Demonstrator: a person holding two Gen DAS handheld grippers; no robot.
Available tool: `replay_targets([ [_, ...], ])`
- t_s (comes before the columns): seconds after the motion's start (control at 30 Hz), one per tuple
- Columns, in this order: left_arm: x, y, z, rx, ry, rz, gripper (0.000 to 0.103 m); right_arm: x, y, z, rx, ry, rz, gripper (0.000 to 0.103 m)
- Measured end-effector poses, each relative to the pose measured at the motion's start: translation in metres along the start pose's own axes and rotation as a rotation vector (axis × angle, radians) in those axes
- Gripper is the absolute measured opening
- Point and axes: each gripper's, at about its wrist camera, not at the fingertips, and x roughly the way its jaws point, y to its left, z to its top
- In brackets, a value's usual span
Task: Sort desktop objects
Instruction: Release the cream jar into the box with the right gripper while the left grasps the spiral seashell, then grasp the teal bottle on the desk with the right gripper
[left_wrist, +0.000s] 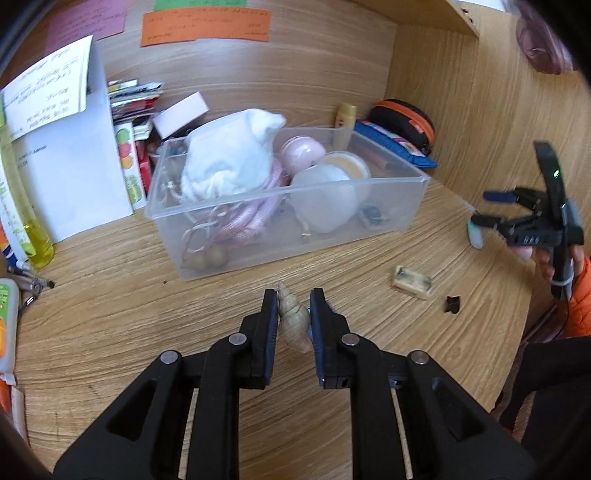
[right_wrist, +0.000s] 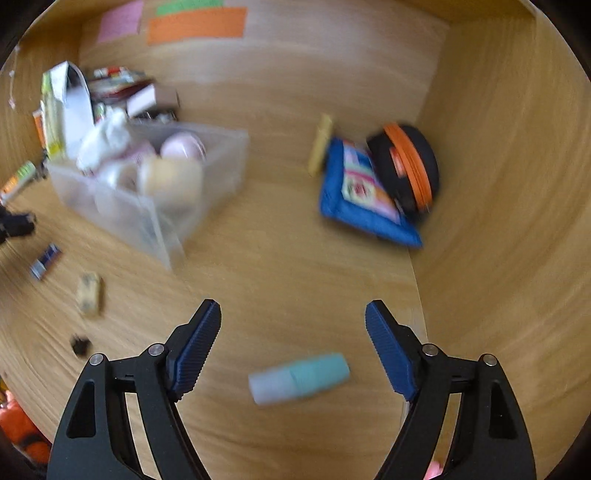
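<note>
Two grippers over a wood-grain desk (left_wrist: 110, 332) walled by wooden panels, left gripper (left_wrist: 293, 295) clamped on a spiral shell (left_wrist: 293, 319) before a clear bin (left_wrist: 332, 221), right gripper (right_wrist: 293, 314) spread wide, holding nothing, above a teal tube (right_wrist: 299, 378).

Bin (left_wrist: 406, 206) sitting frame centre, eraser (left_wrist: 412, 282) lying lower right, books (left_wrist: 129, 122) standing upper left behind it.

The left gripper (left_wrist: 293, 295) reaches up from the lower centre of its own view, angled downward, jaws clamped narrow on a spiral shell (left_wrist: 294, 319). The right gripper (right_wrist: 293, 314) fills the bottom of its view, jaws spread wide with nothing between the pads; at the right edge of the left view a hand (left_wrist: 550, 260) in an orange sleeve (left_wrist: 580, 295) grips it.
</note>
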Motion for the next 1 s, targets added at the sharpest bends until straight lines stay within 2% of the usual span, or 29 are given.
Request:
replay_targets([
  [0.17,-0.002,-0.005,0.006,-0.005,-0.025,-0.04,0.016,0.01,-0.007,-0.019,0.004,0.062,0.007,0.078],
  [0.37,-0.002,-0.004,0.01,-0.02,-0.027,-0.054,0.016,0.022,-0.011,-0.026,-0.004,0.093,0.066,0.078],
  [0.57,-0.006,0.0,0.014,-0.045,-0.047,-0.055,0.016,0.027,-0.019,-0.025,0.02,0.077,0.131,0.075],
  [0.6,-0.008,0.001,0.016,-0.048,-0.054,-0.054,0.016,0.027,-0.019,-0.025,0.021,0.073,0.141,0.07],
  [0.83,-0.019,0.004,0.029,-0.065,-0.105,-0.058,0.016,0.023,-0.009,-0.027,0.011,0.062,0.142,0.07],
  [1.0,-0.024,0.007,0.04,-0.069,-0.135,-0.049,0.016,0.009,0.001,-0.013,-0.002,-0.003,0.165,0.07],
])
